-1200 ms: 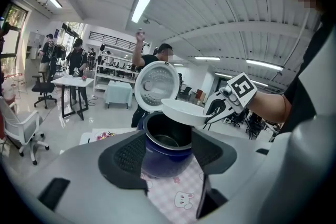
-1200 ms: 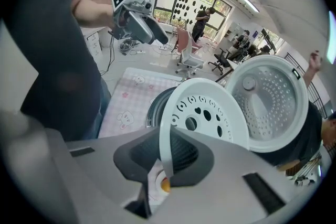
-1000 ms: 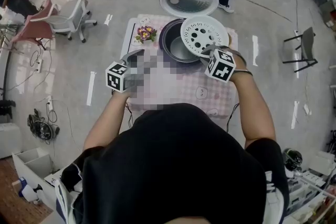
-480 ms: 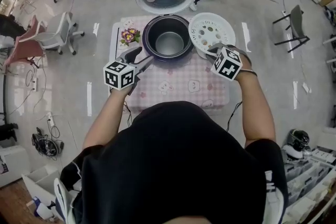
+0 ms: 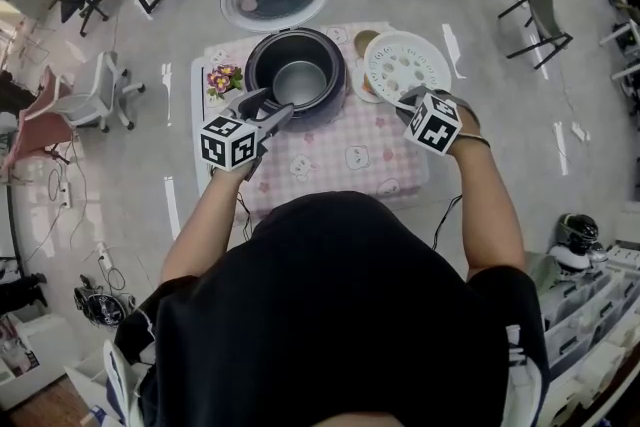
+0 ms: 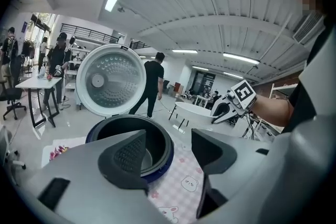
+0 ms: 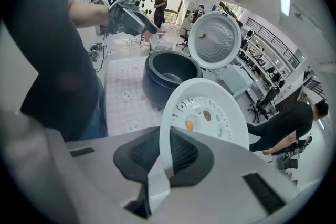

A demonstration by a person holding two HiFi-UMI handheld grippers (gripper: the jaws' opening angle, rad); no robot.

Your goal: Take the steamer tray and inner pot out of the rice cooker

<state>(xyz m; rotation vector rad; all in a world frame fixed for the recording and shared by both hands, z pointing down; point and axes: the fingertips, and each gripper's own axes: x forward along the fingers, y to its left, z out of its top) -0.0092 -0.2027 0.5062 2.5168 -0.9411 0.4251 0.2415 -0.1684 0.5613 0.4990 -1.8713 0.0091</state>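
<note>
Head view: white, round, perforated steamer tray (image 5: 405, 65) hangs beside the dark rice cooker (image 5: 256, 65); shiny metal inner pot (image 5: 300, 85) sits inside.
Left gripper view: your left gripper (image 6: 168, 150) is spread, ribbed pads empty.
Right gripper view: your right gripper (image 7: 163, 153) pinches the tray's thin rim.
</note>
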